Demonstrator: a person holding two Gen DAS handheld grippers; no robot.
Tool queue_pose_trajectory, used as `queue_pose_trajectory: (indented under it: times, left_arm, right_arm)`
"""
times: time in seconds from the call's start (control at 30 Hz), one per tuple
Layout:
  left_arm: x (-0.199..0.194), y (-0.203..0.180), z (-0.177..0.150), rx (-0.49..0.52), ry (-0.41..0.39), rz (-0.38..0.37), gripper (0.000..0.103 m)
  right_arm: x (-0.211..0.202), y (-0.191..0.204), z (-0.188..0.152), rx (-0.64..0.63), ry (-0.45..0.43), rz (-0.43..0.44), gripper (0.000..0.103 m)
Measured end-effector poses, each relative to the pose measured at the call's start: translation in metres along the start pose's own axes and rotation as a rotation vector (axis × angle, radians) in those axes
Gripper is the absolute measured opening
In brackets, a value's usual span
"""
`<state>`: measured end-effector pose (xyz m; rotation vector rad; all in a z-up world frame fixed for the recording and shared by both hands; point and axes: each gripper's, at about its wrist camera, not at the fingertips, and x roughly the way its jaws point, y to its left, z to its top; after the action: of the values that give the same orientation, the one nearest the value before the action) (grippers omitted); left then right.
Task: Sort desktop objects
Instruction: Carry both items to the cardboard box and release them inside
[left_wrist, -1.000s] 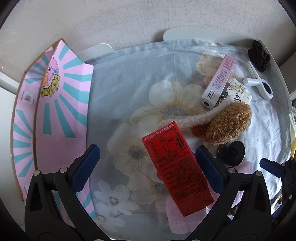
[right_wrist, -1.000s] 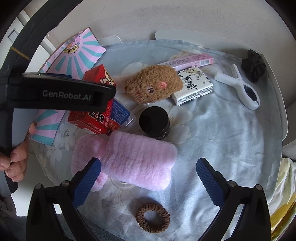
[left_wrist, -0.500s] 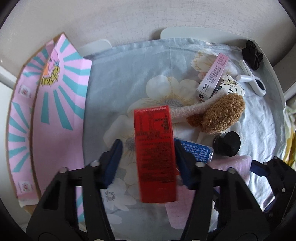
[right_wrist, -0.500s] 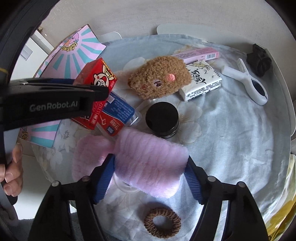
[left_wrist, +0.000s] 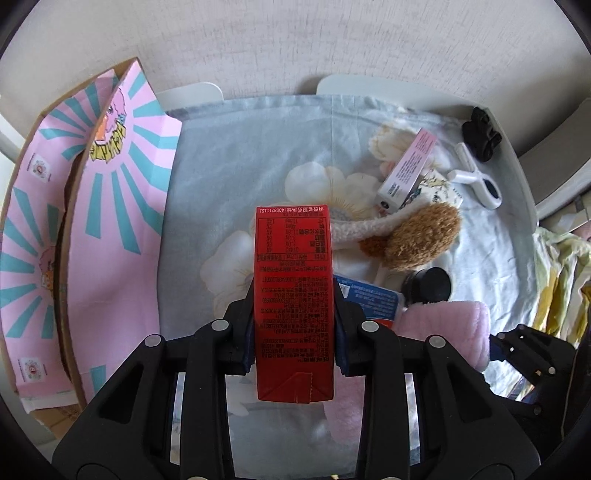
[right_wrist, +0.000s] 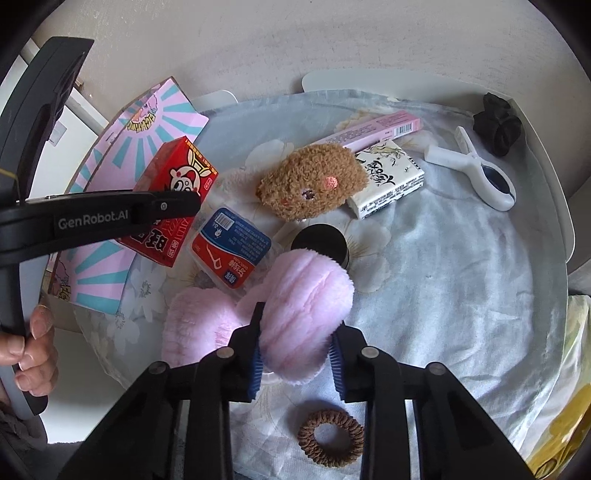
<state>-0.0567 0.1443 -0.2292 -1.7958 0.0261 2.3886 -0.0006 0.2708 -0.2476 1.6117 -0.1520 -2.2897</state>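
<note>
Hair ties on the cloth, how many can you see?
2. A brown hair tie lies at the near edge, just in front of the right gripper. A black hair tie sits at the far right corner. Others may be hidden under the pink plush.

— Where does everything sit, taking the plush toy (right_wrist: 312, 181) as the clock's centre in the right wrist view?

— Tissue pack (right_wrist: 389, 177) at three, touching it. Long box (right_wrist: 373, 129) at one, behind. Jar (right_wrist: 319, 242) at six; floss packet (right_wrist: 231, 247) at seven; carton (right_wrist: 171, 199) at nine.

— And the clip (right_wrist: 476, 171)?

— Further out at three, near the scrunchie (right_wrist: 498, 123), perhaps apart. Hair tie (right_wrist: 330, 437) lies nearest, at six.
</note>
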Motion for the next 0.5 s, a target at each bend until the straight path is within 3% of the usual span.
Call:
queue_pose_trajectory:
  times: [0.23, 0.5]
  left_arm:
    - [-0.020, 0.018, 0.005, 0.025, -0.034, 0.009, 0.029]
    - [-0.081, 0.047, 0.005, 0.023, -0.138, 0.014, 0.029]
  right_arm:
    - [-0.025, 0.001, -0.007, 0.033, -0.040, 0.017, 0.028]
    - [-0.069, 0.018, 0.005, -0.007, -0.122, -0.035, 0.028]
